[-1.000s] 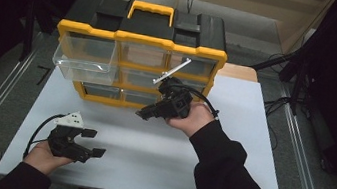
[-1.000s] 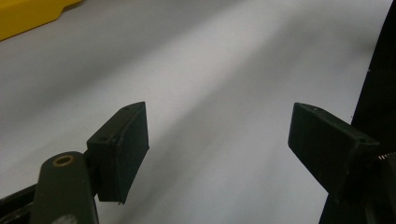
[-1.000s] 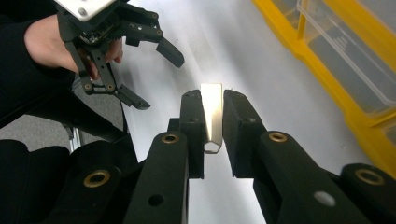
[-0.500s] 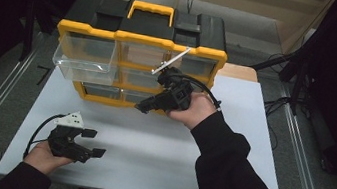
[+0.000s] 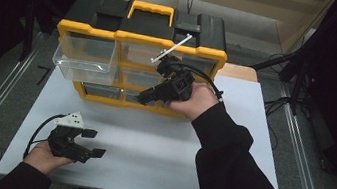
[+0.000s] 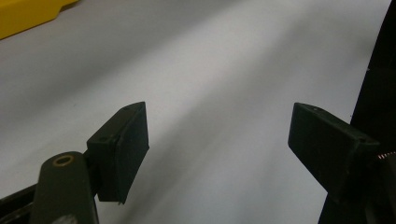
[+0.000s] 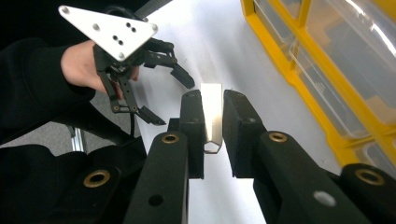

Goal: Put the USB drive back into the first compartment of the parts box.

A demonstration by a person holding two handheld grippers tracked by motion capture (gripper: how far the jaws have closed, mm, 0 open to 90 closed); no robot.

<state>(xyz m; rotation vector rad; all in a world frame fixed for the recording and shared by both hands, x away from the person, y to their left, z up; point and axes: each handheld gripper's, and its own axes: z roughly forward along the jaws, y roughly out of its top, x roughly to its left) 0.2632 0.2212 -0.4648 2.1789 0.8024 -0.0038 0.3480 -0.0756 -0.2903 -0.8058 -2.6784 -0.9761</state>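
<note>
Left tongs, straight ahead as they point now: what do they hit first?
Probably the white tabletop. The left tongs stand open and empty, angled slightly down over the bare surface; the yellow organizer lies off to the side. Depth is unclear.

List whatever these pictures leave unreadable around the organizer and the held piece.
- Thin pale piece, right gripper view: the right gripper covers its faces; kind unclear.
- Organizer lower drawers, high view: hidden behind that hand.
- Drawer contents, right gripper view: blurred by glare.
- Left gripper, left gripper view: body cut off.

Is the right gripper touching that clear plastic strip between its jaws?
Touching. In the right gripper view, the right gripper has both jaws closed against the flat sides of the clear plastic strip, with no gap visible on either face.
</note>
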